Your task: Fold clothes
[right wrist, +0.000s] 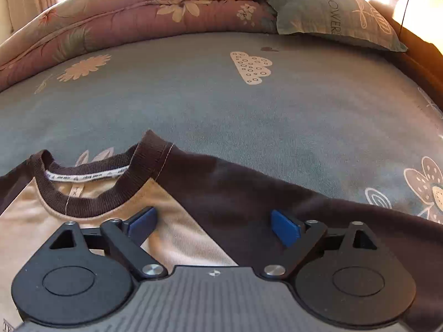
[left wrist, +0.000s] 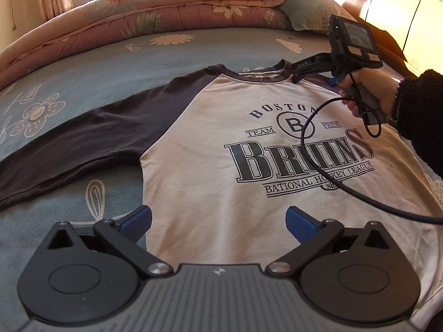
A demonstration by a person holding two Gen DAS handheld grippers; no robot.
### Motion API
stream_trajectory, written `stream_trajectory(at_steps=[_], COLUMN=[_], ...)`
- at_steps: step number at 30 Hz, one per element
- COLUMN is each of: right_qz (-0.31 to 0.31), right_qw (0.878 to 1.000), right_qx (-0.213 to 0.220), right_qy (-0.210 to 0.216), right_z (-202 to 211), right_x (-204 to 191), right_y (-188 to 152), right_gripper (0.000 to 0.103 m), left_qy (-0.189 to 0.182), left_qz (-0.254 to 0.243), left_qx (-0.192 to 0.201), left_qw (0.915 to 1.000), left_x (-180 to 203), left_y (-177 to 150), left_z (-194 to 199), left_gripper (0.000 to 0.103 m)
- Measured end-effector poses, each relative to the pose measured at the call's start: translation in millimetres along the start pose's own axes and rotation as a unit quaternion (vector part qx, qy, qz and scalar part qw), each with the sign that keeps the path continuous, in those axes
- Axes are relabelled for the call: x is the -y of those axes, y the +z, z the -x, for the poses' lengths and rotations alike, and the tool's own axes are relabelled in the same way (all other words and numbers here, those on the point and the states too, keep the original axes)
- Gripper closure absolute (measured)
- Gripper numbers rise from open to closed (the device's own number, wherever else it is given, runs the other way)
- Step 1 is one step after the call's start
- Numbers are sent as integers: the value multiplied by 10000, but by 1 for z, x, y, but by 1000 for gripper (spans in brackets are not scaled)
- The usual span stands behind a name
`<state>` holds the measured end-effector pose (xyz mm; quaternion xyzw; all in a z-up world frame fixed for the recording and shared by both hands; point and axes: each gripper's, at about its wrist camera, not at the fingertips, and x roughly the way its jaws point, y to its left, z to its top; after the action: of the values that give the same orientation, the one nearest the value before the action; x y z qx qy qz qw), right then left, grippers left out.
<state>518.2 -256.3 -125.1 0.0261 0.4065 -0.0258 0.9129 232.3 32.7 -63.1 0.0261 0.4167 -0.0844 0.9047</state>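
A cream long-sleeved shirt (left wrist: pixel 210 182) with dark brown sleeves and a "Boston Bruins" print lies flat, face up, on the bed. One brown sleeve (left wrist: pixel 91 138) stretches out to the left. My left gripper (left wrist: pixel 218 213) stands open just above the shirt's lower body, with nothing between its blue pads. A hand holds my right gripper (left wrist: pixel 313 76) at the shirt's far right shoulder, beside the collar (left wrist: pixel 249 76). In the right wrist view the right gripper (right wrist: pixel 213 215) is open wide over the seam between cream front and brown sleeve (right wrist: pixel 277 193), right of the collar (right wrist: pixel 91 193). It grips no cloth.
The blue-grey flowered bedsheet (left wrist: pixel 110 63) spreads around the shirt. A folded pink quilt (left wrist: pixel 166 5) and a pillow (right wrist: pixel 332 13) lie along the far side. A wooden headboard (left wrist: pixel 387 5) stands at the right. A black cable (left wrist: pixel 318 166) hangs from the right gripper across the shirt's print.
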Motion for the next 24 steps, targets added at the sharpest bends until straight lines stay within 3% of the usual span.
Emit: stream_trajectory(at_steps=[6,9,12,15,17,21,24], right_qz=[-470,-588,-650,-524,-520,-455,73], right_qw=[9987,9975,9951,9935,9918,9926,9980], right_qx=[-43,-142,-89,-411,-722,-910,-533], right_qy=[185,363,744,919,923,656,338], right_z=[-26,-13,26,47,49,20,3], right_x=[5,12,23,33,40,43,42], right_y=[37,43,38,26,16,2,6], right_gripper=[0,0,0,0,0,0,0], left_qy=[-137,-142,-152,-199,-236,-268,-249], left_qz=[280,344,392,420,438,429,344], left_qx=[-38,-3,50,70,69,-13,-137], left_qw=[9995,9993,9991,9989,9987,9987,9990], left_x=[-13,-17,-21,-21,-20,-16,-12], left_y=[-11,-14,-16,-16,-16,-16,-16], left_z=[0,3,5,4,3,1,7], left_gripper=[1,1,1,1,1,1,1])
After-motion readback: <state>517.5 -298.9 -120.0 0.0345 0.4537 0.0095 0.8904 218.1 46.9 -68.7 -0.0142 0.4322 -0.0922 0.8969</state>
